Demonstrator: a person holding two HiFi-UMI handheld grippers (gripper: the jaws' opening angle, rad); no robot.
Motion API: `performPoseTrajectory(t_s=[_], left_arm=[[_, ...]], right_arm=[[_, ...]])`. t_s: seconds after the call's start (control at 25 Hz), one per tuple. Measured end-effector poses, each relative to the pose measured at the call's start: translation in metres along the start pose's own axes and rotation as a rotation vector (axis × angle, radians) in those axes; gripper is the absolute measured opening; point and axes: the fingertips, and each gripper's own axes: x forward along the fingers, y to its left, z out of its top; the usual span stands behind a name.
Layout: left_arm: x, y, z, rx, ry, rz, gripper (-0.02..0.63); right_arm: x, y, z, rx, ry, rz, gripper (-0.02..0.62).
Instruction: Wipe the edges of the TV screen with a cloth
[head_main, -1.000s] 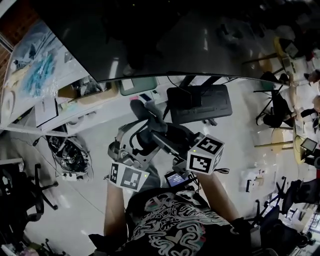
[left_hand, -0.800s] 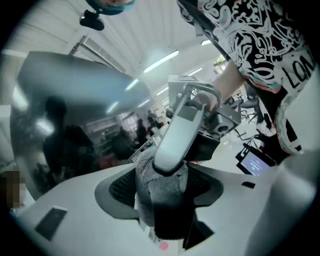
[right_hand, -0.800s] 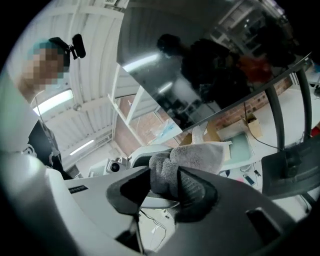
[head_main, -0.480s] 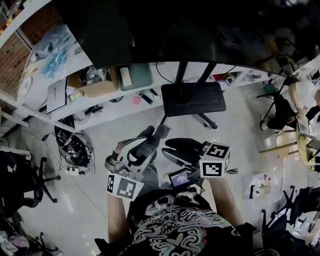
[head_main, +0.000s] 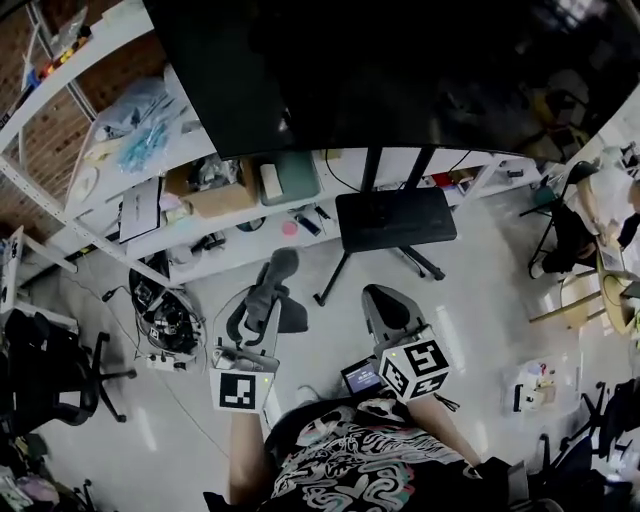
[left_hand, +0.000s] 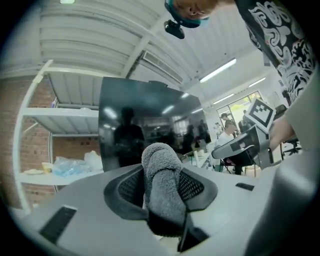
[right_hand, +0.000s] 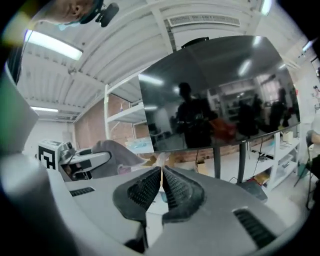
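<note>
From the head view the TV screen (head_main: 400, 70) stands well beyond both tools, a grey cloth (head_main: 279, 268) sticking out of the left gripper (head_main: 262, 312); the left gripper view shows those jaws closing on the cloth, and the right gripper view shows the right gripper (right_hand: 161, 175) closing empty, pads almost touching.

your left tongs (head_main: 265, 312) closing tight on the grey cloth (head_main: 279, 268), right tongs (right_hand: 161, 172) closing on nothing, tips basically touching, both forearms tucked low, tongs pointing forward side by side
</note>
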Motion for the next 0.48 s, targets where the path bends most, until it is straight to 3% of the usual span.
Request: performPoseTrajectory(t_s=[0.24,0.48], left_arm=[[-0.029,0.01,-0.007,-0.035,0.06,-0.002,0.156],[-0.05,0.012,-0.022,-0.005,0.117,-0.051,0.156]], right_arm=[[-0.016,0.022,0.011,-0.068,-0.034,-0.075,0.032],[-0.018,0.058,0.002,-0.094,-0.035,-0.073,0.032]])
